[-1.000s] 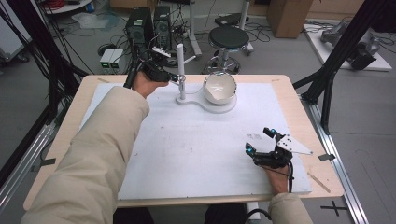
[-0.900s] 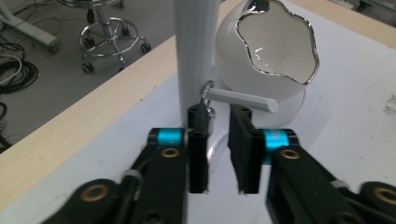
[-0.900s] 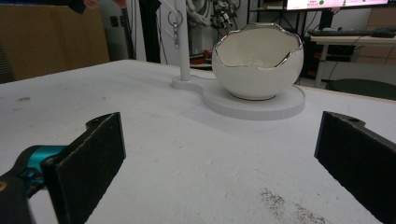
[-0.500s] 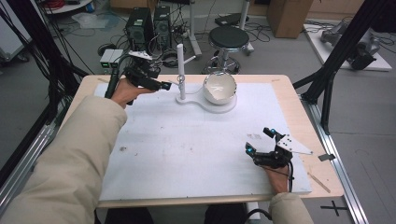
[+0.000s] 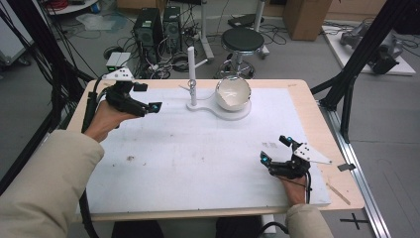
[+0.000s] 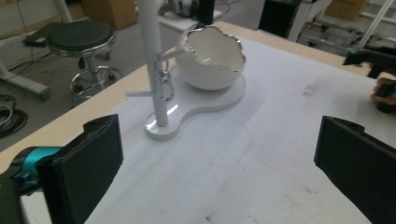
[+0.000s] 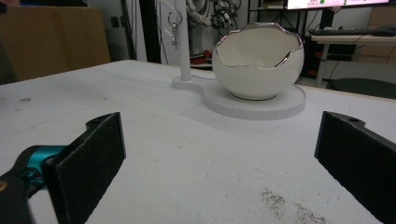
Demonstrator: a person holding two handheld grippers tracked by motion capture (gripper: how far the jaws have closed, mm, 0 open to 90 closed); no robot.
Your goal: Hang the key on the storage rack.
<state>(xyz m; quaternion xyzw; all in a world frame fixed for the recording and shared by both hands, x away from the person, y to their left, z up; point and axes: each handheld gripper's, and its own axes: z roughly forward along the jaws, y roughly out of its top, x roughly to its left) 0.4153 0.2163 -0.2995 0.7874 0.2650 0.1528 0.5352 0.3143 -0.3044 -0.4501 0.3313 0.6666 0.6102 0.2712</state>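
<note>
My left gripper point(image 5: 141, 99) has just sprung its jaws wide, nothing between them, well left of the white stand point(image 5: 191, 74) where the key ring point(image 6: 164, 86) hangs from a peg. Right gripper point(image 5: 276, 151) rests near the table's point(image 5: 307, 106) front edge, jaws apart, empty.

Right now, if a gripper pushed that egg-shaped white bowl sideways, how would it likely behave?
The bowl looks glossy, so pads might slip on it. Its rounded underside sits on the flat round stand, so it would probably rock or roll rather than slide. The thin, jagged silver rim suggests ceramic that could chip.
</note>
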